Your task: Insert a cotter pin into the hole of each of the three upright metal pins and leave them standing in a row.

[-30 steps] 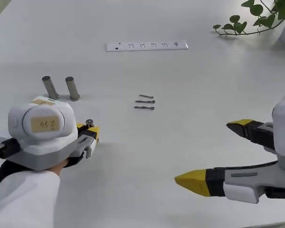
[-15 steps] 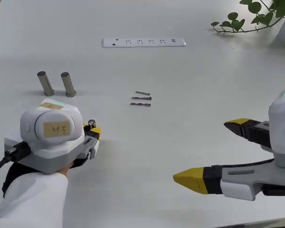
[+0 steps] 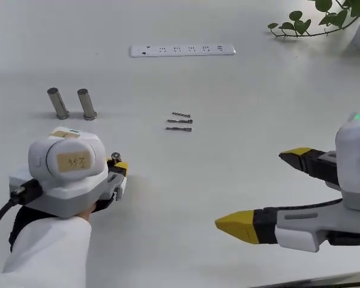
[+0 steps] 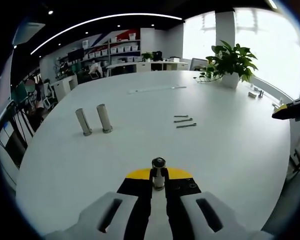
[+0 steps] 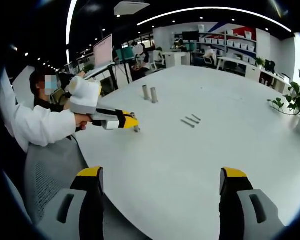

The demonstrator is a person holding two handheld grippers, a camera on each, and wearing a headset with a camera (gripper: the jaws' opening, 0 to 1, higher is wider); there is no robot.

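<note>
In your left gripper: one metal pin stands upright, clamped low on its body between the yellow-tipped jaws, with its round top clear above them. It sits left of the cotter pins and nearer to you.
Cotter pins: three lie flat, side by side and close together, on the white table.
Other two metal pins: both stand upright just beside each other, untouched, left of the cotter pins and a little farther from you than the held one.
Left hand pose: your white sleeve leads to the gripper, which you hold low over the table and roughly level. Its jaws point toward the far side, well apart from the cotter pins.
Right gripper: you hold it low, to the right of the cotter pins and nearer to you. Its jaws are spread wide with nothing between them, and the yellow tips point leftward.
Power strip: it lies flat beyond the cotter pins, long side across your view.
Plant: its leaves trail onto the table far beyond and to the right of the cotter pins.
</note>
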